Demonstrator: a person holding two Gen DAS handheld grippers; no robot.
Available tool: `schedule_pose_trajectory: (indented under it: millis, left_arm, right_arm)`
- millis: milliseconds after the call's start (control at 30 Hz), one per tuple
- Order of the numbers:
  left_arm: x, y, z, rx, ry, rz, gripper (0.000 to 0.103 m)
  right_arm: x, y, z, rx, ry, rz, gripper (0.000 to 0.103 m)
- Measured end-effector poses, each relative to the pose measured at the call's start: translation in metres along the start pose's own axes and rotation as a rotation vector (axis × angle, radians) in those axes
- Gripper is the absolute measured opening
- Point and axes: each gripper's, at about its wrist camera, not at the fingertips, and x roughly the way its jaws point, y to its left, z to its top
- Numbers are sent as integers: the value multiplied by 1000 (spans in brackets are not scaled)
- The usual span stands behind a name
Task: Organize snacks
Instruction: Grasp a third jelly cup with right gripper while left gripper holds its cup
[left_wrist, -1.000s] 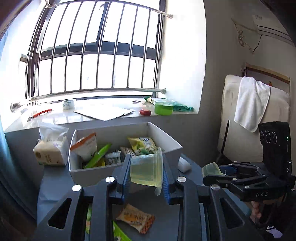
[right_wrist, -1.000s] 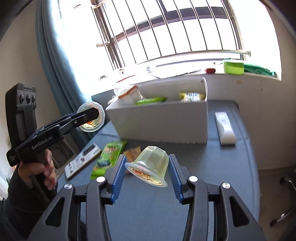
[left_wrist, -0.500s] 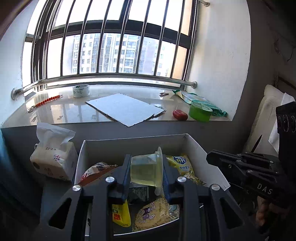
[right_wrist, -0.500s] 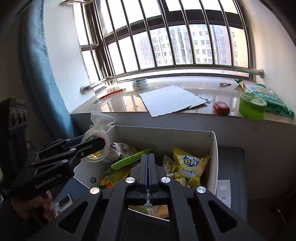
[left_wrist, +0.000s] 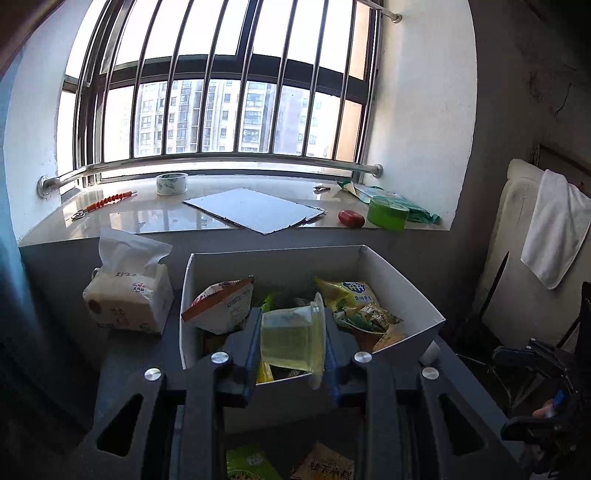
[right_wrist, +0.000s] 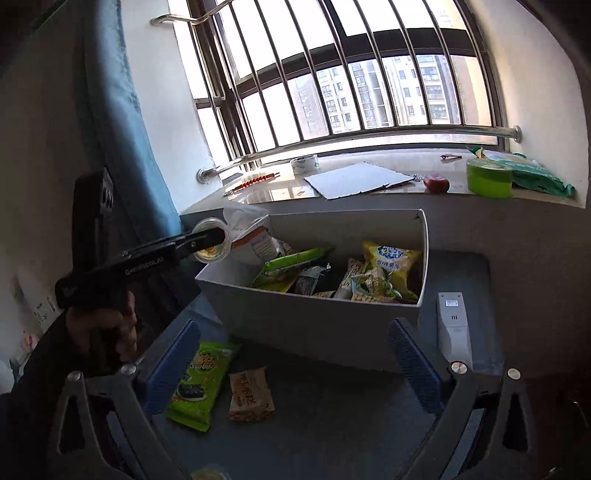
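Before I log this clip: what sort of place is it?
Probably a room in a high-rise flat: a barred window looks onto apartment towers, a cluttered sill holds tape, and a towel is draped beside a table with a snack box.

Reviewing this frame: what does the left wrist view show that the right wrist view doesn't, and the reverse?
Only the left wrist view shows the white towel and the jelly cup side-on between the left gripper fingers. Only the right wrist view shows the open right gripper, the white remote and the blue curtain. Both show the white box of snacks and the green tape roll.
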Motion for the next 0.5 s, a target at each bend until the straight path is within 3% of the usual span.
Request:
schedule_pose_trajectory:
  millis: [333, 500]
  left_arm:
    - [-61, -27, -34, 31, -49, -60, 32]
    - [-77, -31, -48, 29, -45, -65, 32]
  right_arm:
    - [-6, 66, -106, -160, 143, 76, 103]
    - [19, 81, -130, -197, 227, 95, 103]
